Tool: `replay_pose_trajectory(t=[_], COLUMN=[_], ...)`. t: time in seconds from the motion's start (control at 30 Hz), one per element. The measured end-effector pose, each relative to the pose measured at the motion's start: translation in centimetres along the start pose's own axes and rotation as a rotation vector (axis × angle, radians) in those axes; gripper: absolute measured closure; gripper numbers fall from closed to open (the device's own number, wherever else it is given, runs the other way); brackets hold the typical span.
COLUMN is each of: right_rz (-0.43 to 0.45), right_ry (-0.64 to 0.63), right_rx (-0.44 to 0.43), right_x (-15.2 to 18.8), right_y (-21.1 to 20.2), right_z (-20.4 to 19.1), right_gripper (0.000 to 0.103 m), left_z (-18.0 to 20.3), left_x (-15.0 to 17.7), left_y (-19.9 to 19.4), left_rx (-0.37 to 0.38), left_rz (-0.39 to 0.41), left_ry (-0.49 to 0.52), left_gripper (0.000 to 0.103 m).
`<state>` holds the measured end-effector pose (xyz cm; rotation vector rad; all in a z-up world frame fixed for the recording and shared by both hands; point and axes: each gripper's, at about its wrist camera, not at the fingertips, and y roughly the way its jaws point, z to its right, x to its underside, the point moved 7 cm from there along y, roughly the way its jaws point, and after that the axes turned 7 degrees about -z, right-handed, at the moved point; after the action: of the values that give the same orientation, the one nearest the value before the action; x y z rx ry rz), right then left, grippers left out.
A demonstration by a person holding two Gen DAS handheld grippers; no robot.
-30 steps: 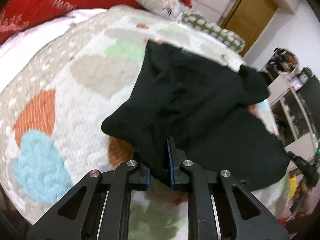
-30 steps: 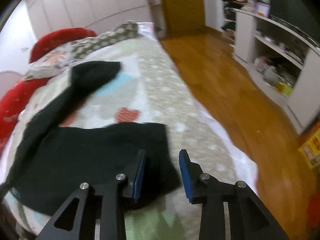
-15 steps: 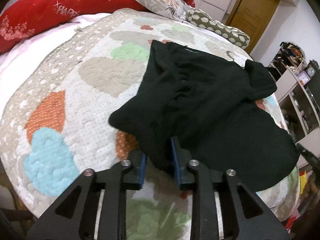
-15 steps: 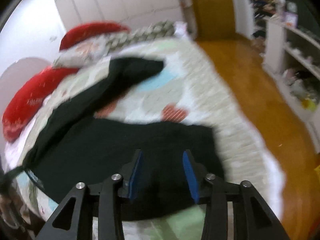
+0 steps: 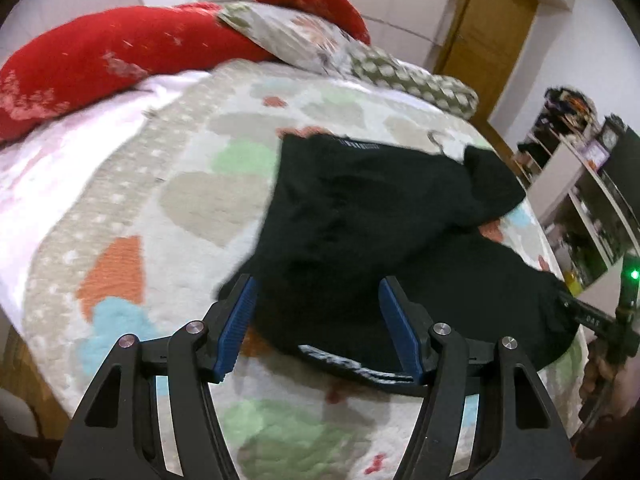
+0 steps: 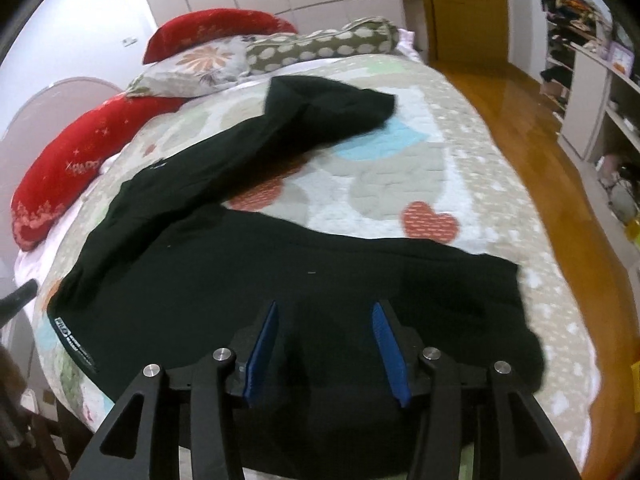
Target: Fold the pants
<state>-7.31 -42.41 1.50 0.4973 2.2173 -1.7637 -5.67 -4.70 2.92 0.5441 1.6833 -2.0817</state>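
Black pants (image 5: 360, 216) lie spread on the quilted bed; in the right wrist view (image 6: 280, 272) one leg runs toward the pillows and the other lies across the near edge. My left gripper (image 5: 318, 292) is open and empty, its jaws wide apart just above the waistband end with its white label (image 5: 352, 366). My right gripper (image 6: 326, 316) is open and empty over the near leg of the pants.
The heart-patterned quilt (image 5: 160, 200) covers the bed. Red pillows (image 5: 100, 56) and patterned pillows (image 6: 320, 46) lie at the head. Wooden floor (image 6: 532, 128), shelves (image 6: 600, 92) and a wooden door (image 5: 488, 32) stand to the right.
My left gripper has let go of the pants and opened wide; the cloth has dropped onto the bed. My right gripper stayed open and moved left over the near leg.
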Motion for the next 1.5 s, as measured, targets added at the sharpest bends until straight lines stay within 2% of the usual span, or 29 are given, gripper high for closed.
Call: replay_pose_trajectory(t=[0.17, 0.37, 0.5, 0.63, 0.73, 0.8, 0.9, 1.03, 1.17, 1.33, 1.5], right_rz=[-0.014, -0.050, -0.041, -0.029, -0.029, -0.023, 0.016, 0.035, 0.033, -0.084, -0.066], right_ry=[-0.032, -0.059, -0.067, -0.075, -0.075, -0.071, -0.067, -0.073, -0.106, -0.124, -0.165], right_rx=[-0.020, 0.003, -0.019, -0.047, -0.074, -0.109, -0.198, -0.254, -0.280, -0.256, -0.252], right_x=[0.2, 0.3, -0.7, -2.0, -3.2, -4.1, -6.6, -10.0, -13.0, -12.5, -12.1], right_y=[0.9, 3.0, 2.3, 2.2, 3.0, 3.3, 3.6, 4.7, 7.2, 12.4, 13.2], right_z=[-1.7, -2.3, -3.1, -4.1, -5.3, -6.3, -8.7, -11.3, -13.8, -15.1, -15.5], right_gripper=[0.055, 0.053, 0.053, 0.052, 0.052, 0.052, 0.051, 0.046, 0.042, 0.042, 0.034], left_z=[1.1, 0.2, 0.1, 0.1, -0.5, -1.4, -3.1, -4.6, -4.1, -2.6, -1.3], left_x=[0.4, 1.3, 1.6, 0.9, -1.0, -2.8, -6.3, -10.5, -14.3, -18.0, -18.9], left_y=[2.8, 6.0, 6.5, 5.5, 4.2, 4.0, 4.8, 7.7, 11.2, 15.6, 20.5], left_rx=[-0.006, -0.031, -0.033, 0.005, 0.023, -0.006, 0.026, 0.044, 0.082, 0.116, 0.020], left_rz=[-0.035, -0.094, -0.096, -0.105, -0.072, -0.063, -0.055, -0.089, -0.112, -0.160, -0.251], left_ry=[0.012, 0.000, 0.006, 0.009, 0.010, 0.003, -0.039, -0.059, 0.011, 0.112, 0.258], left_gripper=[0.039, 0.039, 0.039, 0.039, 0.038, 0.025, 0.024, 0.024, 0.024, 0.024, 0.024])
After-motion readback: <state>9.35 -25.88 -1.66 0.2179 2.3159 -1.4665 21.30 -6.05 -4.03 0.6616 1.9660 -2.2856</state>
